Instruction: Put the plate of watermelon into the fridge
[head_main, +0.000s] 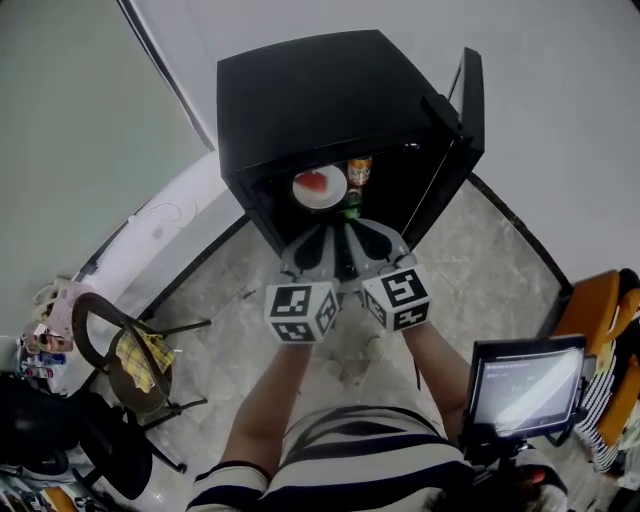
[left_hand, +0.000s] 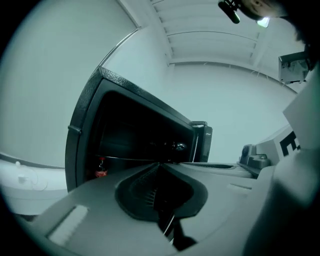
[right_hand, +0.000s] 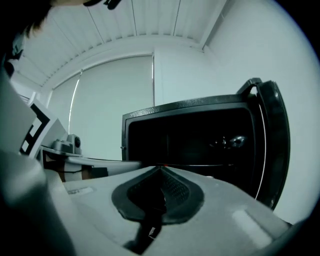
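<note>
The room has pale, plain walls (head_main: 80, 120). The floor (head_main: 480, 270) is of light stone-like tiles with one dark stripe along its edge.

One black fridge (head_main: 320, 100) stands on this floor, and its one door (head_main: 470, 100) is swung open to the right. At the left there is one dark chair (head_main: 95, 325) with a round back, and one yellow cloth (head_main: 140, 355) lies on its seat. At the lower right one lit screen (head_main: 525, 385) stands on a stand. Behind the screen one orange seat (head_main: 590, 300) shows only in part.

There are two grippers, held side by side just in front of the open fridge. The left gripper (head_main: 325, 230) (left_hand: 159, 164) has its jaws pressed together, and nothing is between them. The right gripper (head_main: 366, 228) (right_hand: 160, 167) is the same: jaws together, holding nothing.

The one white plate (head_main: 319, 187) is already inside the fridge, on a shelf near the front. It carries the red watermelon (head_main: 316, 184), and neither gripper touches it. Just to its right stands one small container (head_main: 359, 171) with an orange label. What kind of container it is, I cannot tell.
</note>
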